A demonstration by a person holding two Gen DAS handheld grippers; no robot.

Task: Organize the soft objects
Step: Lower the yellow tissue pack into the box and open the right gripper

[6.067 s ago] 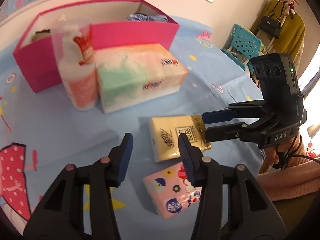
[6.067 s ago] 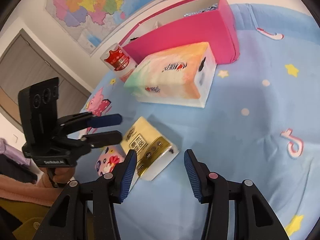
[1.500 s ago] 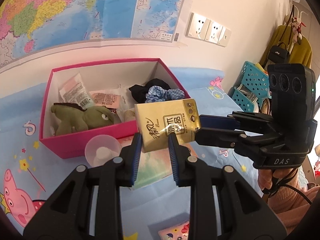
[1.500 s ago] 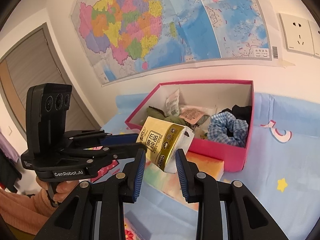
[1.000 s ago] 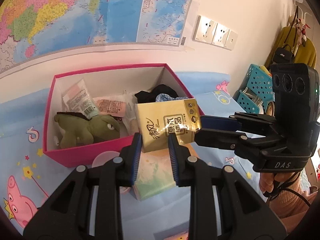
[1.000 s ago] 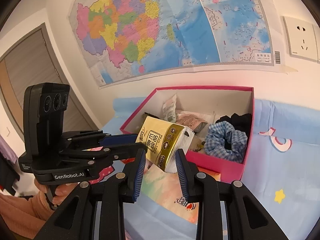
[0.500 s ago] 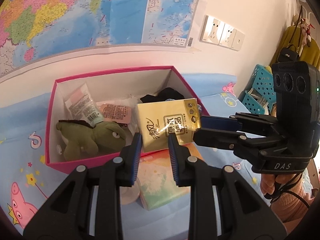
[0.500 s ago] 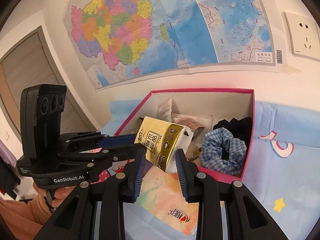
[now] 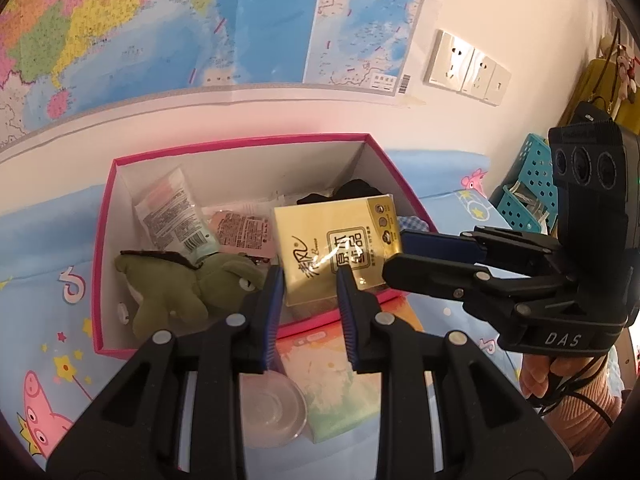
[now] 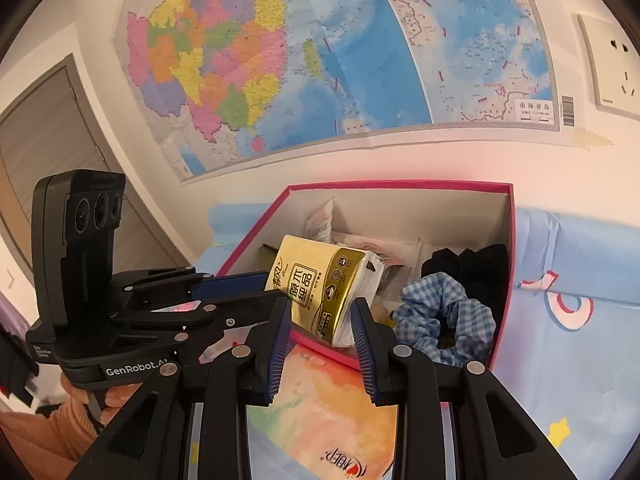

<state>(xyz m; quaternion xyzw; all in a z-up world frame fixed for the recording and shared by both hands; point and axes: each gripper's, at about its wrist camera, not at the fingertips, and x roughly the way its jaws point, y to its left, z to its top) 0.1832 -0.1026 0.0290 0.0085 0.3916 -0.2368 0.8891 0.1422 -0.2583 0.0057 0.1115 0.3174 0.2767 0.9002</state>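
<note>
Two grippers grasp one gold tissue pack together: the left gripper pinches its near edge, the right gripper clamps its end from the 3 o'clock side. The pack hangs above the open pink box, over the front wall. Inside the box: a green plush toy at 9 o'clock, sachets behind it, a blue checked scrunchie and dark cloth at 3 o'clock. A pastel tissue box lies just before the box at 6 o'clock, beside a clear-lidded container.
</note>
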